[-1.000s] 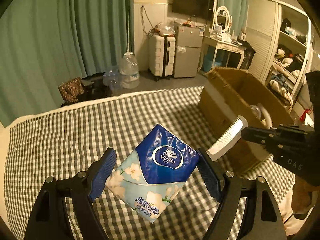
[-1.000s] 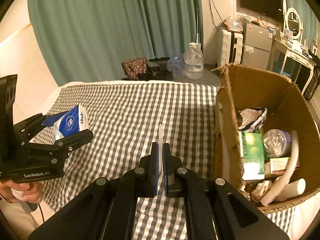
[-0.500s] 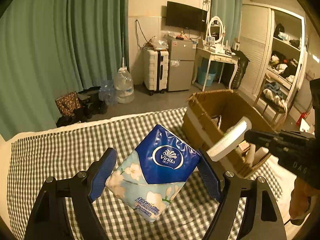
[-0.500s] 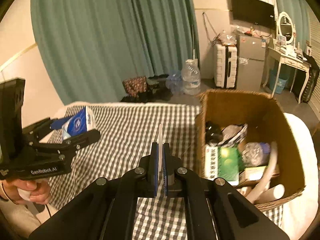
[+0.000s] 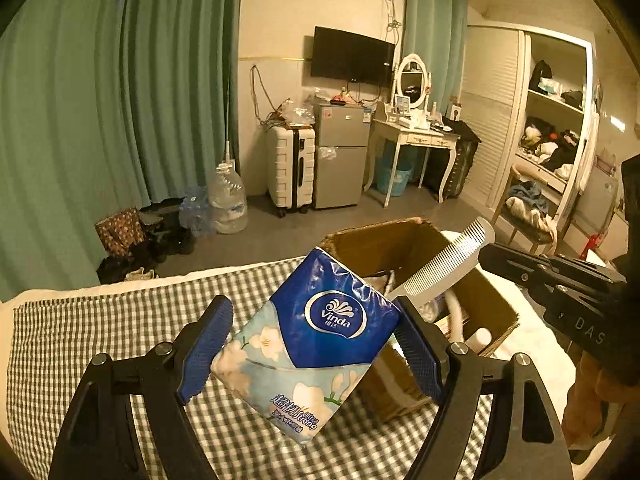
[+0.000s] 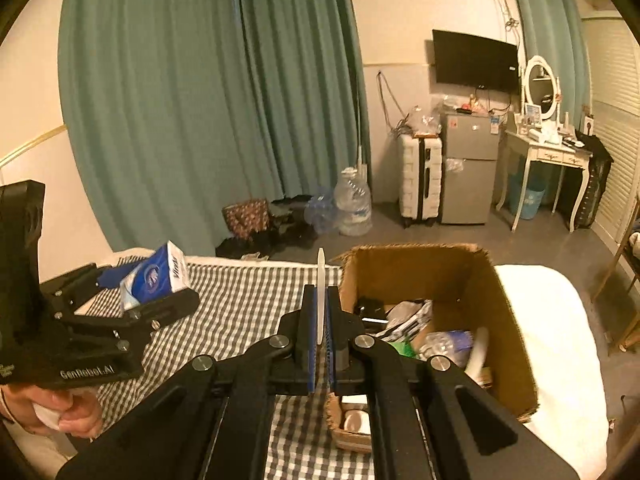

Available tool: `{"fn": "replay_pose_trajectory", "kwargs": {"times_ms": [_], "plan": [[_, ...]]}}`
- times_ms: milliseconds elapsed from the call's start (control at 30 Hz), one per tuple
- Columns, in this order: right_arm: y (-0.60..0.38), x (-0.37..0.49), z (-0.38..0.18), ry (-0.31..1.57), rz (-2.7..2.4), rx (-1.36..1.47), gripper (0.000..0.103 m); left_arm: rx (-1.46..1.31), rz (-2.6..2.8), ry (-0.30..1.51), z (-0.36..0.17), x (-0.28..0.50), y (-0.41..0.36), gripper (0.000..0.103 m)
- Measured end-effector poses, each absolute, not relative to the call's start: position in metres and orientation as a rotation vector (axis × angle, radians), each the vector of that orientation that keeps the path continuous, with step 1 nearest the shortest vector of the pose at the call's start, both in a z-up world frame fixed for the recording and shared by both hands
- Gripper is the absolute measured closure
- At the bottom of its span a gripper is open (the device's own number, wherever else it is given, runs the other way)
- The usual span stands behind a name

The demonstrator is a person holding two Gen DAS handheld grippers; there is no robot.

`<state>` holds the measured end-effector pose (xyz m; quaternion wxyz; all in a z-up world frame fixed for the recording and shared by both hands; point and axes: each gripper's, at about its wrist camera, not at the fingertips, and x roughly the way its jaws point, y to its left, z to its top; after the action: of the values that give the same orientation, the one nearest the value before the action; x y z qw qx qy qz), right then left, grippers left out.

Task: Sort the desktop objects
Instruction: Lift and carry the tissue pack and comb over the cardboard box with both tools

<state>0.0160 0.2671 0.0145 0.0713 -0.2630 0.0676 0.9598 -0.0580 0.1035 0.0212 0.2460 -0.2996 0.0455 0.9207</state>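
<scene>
My left gripper (image 5: pixel 310 344) is shut on a blue and floral Vinda tissue pack (image 5: pixel 316 340), held tilted above the checked cloth; it also shows in the right wrist view (image 6: pixel 154 278). My right gripper (image 6: pixel 319 334) is shut on a white comb (image 6: pixel 321 292), seen edge-on, held at the left rim of the cardboard box (image 6: pixel 508 312). In the left wrist view the comb (image 5: pixel 444 262) sticks out over the box (image 5: pixel 496 300) from the right.
The box holds a plastic bottle (image 6: pixel 448 342), a white tube (image 6: pixel 478 354), packets and other items. The checked cloth (image 6: pixel 248 300) covers the bed. Beyond it are a suitcase (image 6: pixel 420 180), a small fridge, a water jug (image 6: pixel 354 208) and green curtains.
Both grippers have risen and tilted up with their loads; more of the room shows. The box now sits lower and nearer in both views.
</scene>
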Motion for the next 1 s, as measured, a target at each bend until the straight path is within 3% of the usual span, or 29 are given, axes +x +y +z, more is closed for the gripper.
{"fn": "replay_pose_trajectory", "kwargs": {"times_ms": [333, 1000], "plan": [[0.302, 0.035, 0.032, 0.17, 2.847, -0.686, 0.099, -0.772, 2.472, 0.128, 0.031, -0.059, 0.155, 0.02], [0.362, 0.032, 0.008, 0.192, 2.746, -0.691, 0.099, -0.823, 2.38, 0.148, -0.017, -0.077, 0.239, 0.02]]}}
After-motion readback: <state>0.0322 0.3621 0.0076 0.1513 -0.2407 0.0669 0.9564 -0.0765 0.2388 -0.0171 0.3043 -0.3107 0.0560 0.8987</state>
